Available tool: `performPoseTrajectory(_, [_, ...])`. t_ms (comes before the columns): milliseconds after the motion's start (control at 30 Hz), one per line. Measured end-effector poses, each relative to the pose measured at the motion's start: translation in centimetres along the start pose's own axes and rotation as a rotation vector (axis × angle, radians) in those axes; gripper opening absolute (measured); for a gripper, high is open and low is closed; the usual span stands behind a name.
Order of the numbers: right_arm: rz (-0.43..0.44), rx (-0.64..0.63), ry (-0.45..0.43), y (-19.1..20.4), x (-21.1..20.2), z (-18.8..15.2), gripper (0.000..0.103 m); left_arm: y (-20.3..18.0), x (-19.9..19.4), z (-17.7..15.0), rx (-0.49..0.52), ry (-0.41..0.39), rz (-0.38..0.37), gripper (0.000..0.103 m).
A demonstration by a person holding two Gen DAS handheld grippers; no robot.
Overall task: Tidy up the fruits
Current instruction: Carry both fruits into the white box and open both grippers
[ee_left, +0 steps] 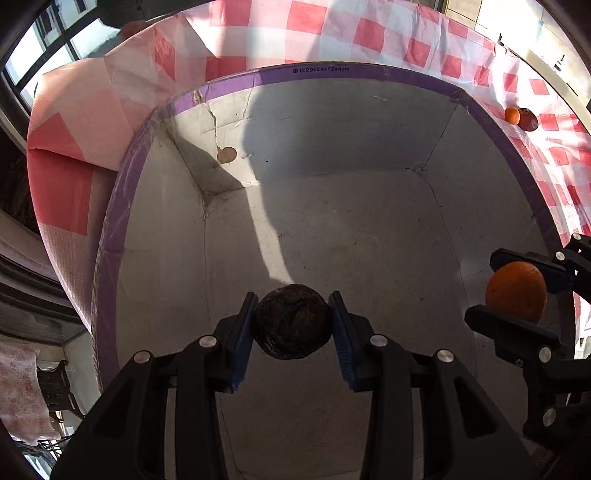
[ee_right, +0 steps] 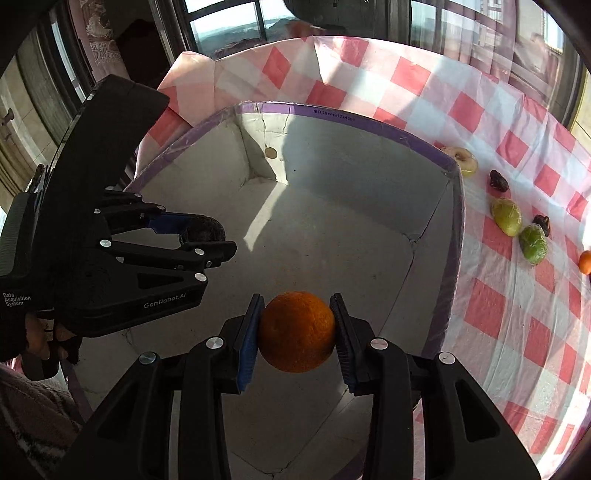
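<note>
Left wrist view looks down on a table under a red-and-white checked cloth (ee_left: 332, 33), and on the cloth stands a big white cardboard box (ee_left: 332, 177) with a purple rim, open at the top, its floor bare and partly lit by a strip of sun. Over the box's near half the left gripper (ee_left: 293, 325) is clamped on a dark, rough-skinned round fruit (ee_left: 291, 321), blue pads pressing both its sides. Near the box's right wall the right gripper (ee_left: 517, 291) pinches an orange (ee_left: 517, 291) in the same way; the right wrist view shows that orange squeezed between the pads above the box floor. On the cloth beyond the box's right wall lie loose fruits: two green ones (ee_right: 506, 217), a pale one (ee_right: 465, 159) touching the far right corner, two small dark ones (ee_right: 498, 181), and a small orange one (ee_right: 585, 262) at the picture's right edge.
</note>
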State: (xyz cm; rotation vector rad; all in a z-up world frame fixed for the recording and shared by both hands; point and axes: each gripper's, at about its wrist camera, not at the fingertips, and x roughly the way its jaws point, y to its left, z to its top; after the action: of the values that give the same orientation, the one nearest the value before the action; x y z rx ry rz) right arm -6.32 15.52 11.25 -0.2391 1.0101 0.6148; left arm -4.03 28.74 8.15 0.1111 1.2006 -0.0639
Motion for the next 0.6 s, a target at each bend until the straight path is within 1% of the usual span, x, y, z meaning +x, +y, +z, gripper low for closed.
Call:
performPoseTrajectory(133, [-0.040,-0.023,0.011,0.5,0.4,-0.2,0.037,0.3,0.6,-0.2,-0.003,0.032,-0.014,0.040])
performPoseTrajectory(333, [-0.127,-0.127,0.052,2.1,1.2,-1.1,0.038,0.7,1.6,-0.7,-0.037,0.091,-0.018,0.041])
performPoseTrajectory(400, [-0.144,-0.143,0.062,2.3,1.4,-1.3,0.039,1.0,2.0,-0.8,-0.045,0.102,-0.016,0.051])
performPoseTrajectory(433, [-0.146,-0.142,0.064,2.3,1.5,-1.3,0.041,1.0,1.9,-0.9,-0.049,0.103,-0.014,0.059])
performPoseTrajectory(500, [-0.128,-0.138,0.064,2.2,1.5,-1.2,0.052,1.0,1.8,-0.9,-0.047,0.099,-0.024,0.060])
performPoseTrajectory(533, [-0.125,-0.144,0.064,2.3,1.6,-1.2,0.055,1.0,1.8,-0.9,-0.043,0.100,-0.026,0.063])
performPoseTrajectory(567, [-0.133,-0.153,0.059,2.4,1.5,-1.2,0.063,0.9,1.8,-1.0,-0.037,0.101,-0.027,0.065])
performPoseTrajectory(600, [-0.149,-0.153,0.054,2.4,1.4,-1.1,0.075,0.7,1.9,-1.0,-0.031,0.105,-0.027,0.066])
